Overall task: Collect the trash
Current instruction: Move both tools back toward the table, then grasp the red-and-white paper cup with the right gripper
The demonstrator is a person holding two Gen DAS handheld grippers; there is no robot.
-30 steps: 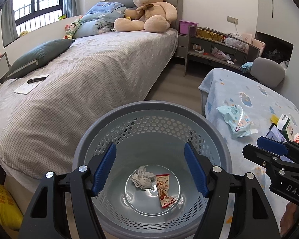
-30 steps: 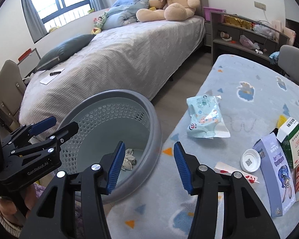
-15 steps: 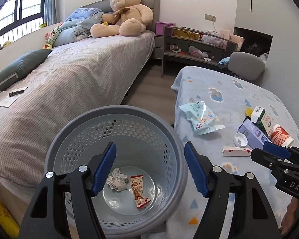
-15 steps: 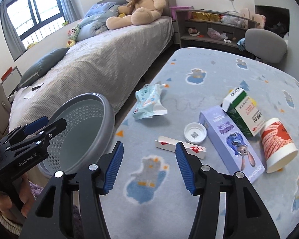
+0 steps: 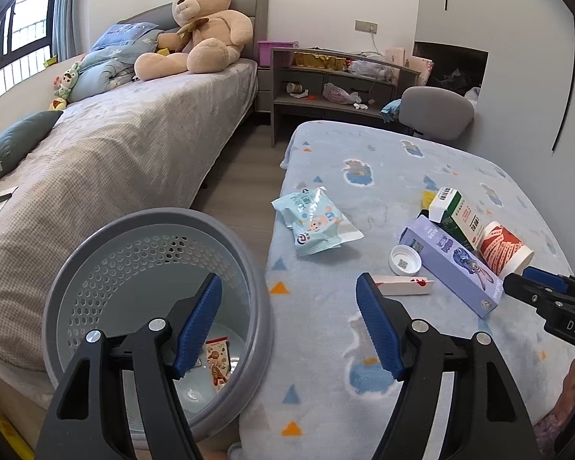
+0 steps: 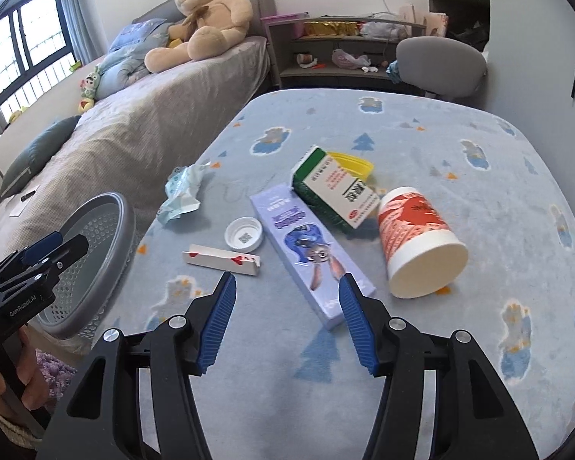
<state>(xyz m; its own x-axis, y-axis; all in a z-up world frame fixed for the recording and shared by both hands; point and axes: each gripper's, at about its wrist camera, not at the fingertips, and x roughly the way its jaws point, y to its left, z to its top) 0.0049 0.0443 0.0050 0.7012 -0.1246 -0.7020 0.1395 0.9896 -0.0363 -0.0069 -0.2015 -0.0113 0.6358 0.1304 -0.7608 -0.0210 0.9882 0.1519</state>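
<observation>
From the left wrist view, the room is a bedroom: a bed (image 5: pixel 115 153) with a grey checked cover runs along the left, a big teddy bear (image 5: pixel 199 34) sits at its head, and a grey shelf unit (image 5: pixel 337 88) stands against the far wall. On the right a desk (image 5: pixel 364 364) is covered by a light blue blanket with cartoon prints. The left hand-held gripper (image 5: pixel 287 322) is spread wide and holds nothing, one finger over the grey perforated bin (image 5: pixel 107 268) that stands just beside the desk edge, the other over the blanket. A snack wrapper (image 5: pixel 216 360) lies at the bottom of the bin. A pale blue wipes packet (image 5: pixel 314 226) lies flat near the desk's left edge.

From the right wrist view, the right hand-held gripper (image 6: pixel 287 322) is also wide open and empty, hovering over the near end of a long purple box (image 6: pixel 310 257). The box lies flat, its long axis running from far left to near right. Beside it lie a white bottle cap (image 6: pixel 244 234), a slim white carton (image 6: pixel 222 260) lying crosswise, a green and white box (image 6: pixel 335 189), and a red and white paper cup (image 6: pixel 418 241) on its side with its mouth towards the camera.
</observation>
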